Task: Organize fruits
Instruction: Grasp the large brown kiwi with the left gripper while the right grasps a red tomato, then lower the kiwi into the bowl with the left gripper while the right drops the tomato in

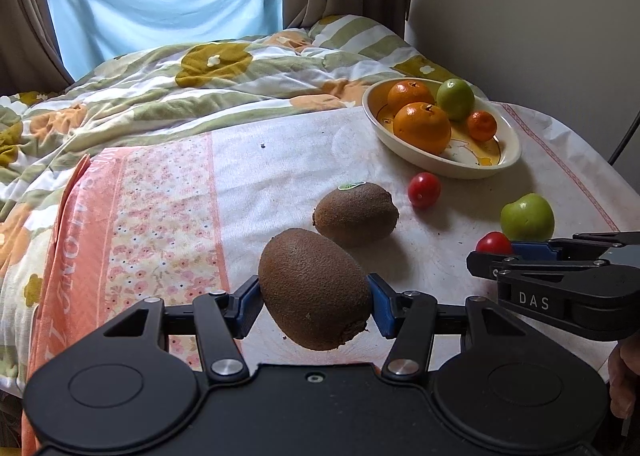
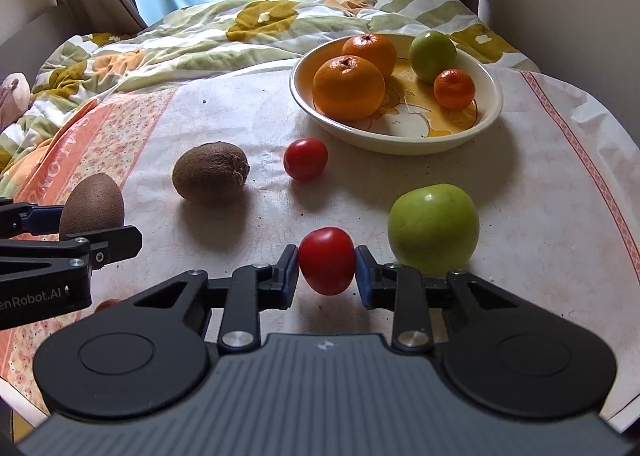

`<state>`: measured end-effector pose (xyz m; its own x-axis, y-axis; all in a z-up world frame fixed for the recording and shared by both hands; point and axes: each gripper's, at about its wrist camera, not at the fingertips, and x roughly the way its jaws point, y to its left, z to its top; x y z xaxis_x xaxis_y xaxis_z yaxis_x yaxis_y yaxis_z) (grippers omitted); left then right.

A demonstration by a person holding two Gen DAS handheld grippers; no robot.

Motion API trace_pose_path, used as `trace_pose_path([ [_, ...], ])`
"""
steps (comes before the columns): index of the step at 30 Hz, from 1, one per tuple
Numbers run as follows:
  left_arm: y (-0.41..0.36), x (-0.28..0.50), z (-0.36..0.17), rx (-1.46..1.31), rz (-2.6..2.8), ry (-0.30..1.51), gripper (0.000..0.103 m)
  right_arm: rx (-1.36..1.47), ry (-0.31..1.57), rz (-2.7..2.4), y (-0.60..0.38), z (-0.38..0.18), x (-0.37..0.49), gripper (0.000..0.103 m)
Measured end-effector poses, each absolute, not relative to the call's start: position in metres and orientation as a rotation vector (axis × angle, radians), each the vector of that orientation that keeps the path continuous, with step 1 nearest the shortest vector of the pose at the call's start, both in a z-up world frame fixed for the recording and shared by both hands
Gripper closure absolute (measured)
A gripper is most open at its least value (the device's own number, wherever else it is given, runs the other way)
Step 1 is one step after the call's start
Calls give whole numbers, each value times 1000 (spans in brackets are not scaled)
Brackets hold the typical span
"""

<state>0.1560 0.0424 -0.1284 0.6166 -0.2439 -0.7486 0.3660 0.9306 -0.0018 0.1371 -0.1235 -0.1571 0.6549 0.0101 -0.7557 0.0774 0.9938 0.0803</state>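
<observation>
Letters "DAS" show in white on the right gripper, whose jaws pinch a red tomato beside a green apple. The left gripper reads "enRobot.AI" and squeezes a brown kiwi just above the cloth, near the bowl.

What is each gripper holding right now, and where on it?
Left gripper clamps a kiwi across its sides; right gripper pinches a red tomato across its middle.
</observation>
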Motion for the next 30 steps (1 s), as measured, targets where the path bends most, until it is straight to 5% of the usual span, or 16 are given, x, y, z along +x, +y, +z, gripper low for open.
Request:
trace_pose_path([
  [15, 25, 139, -59, 137, -393, 743, 43, 159, 772, -15, -147, -75, 112, 58],
  [30, -80, 161, -31, 113, -409, 690, 43, 130, 741, 47, -255, -39, 147, 58],
])
